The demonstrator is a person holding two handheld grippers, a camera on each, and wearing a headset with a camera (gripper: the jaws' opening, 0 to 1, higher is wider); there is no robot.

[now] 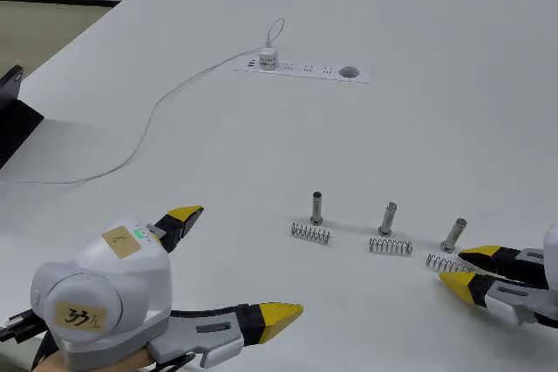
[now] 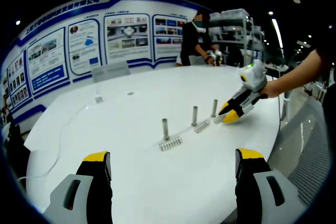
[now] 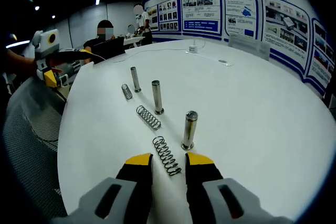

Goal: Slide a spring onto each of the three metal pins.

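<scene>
Three pins (image 1: 388,218) stand up on the white worktop (image 1: 418,128), each with a spring lying beside it. The right gripper (image 3: 169,159) has its jaws a little apart around the end of the nearest spring (image 3: 167,156). The left gripper (image 2: 173,155) has its jaws wide apart, holding nothing.

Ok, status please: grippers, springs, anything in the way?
Left hand-held gripper open, hovering. Right hand-held gripper open, jaws astride end of rightmost spring. All springs flat on table, pins bare. Nothing in the way.

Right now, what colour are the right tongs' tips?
Yellow tips on the right tongs; clearest in the right gripper view.
</scene>
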